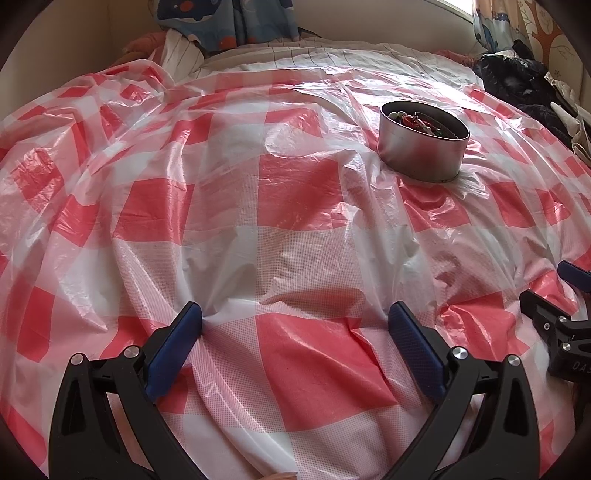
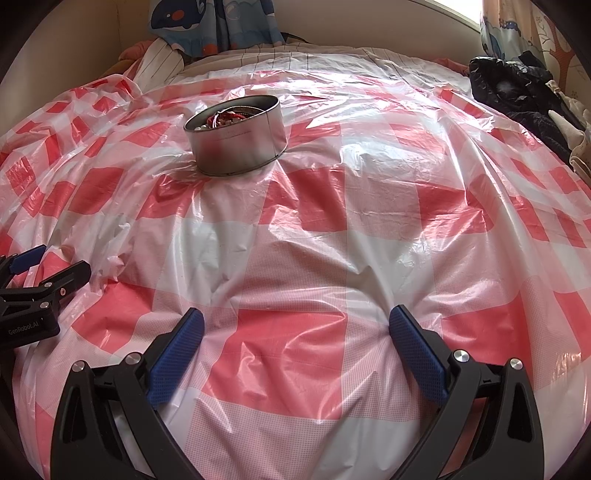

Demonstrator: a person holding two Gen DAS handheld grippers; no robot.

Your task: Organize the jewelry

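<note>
A round metal tin (image 1: 423,147) stands upright on a red-and-white checked plastic sheet (image 1: 295,229) spread over a bed. The tin is open at the top and holds a heap of jewelry (image 1: 421,122): red beads or cord, some pale round beads and small shiny bits, too tangled and small to tell piece from piece. In the right wrist view the same tin (image 2: 238,142) sits far and to the left, with the red strands (image 2: 225,117) showing above its rim.

The left gripper (image 1: 295,325) is low over the near part of the sheet, its jaws spread wide with nothing between the blue pads (image 1: 173,350). The tin lies far and to the right of it, well apart. The right gripper (image 2: 295,330) is likewise low over the sheet, jaws spread wide and holding nothing. Each gripper shows at the edge of the other's view: the right one (image 1: 557,317) at the near right, the left one (image 2: 33,291) at the near left.

At the far right lies a dark jacket (image 2: 517,96) on the bed's edge. A patterned curtain (image 2: 218,22) hangs at the far wall, and a striped pillow (image 1: 184,55) sits at the far left.
</note>
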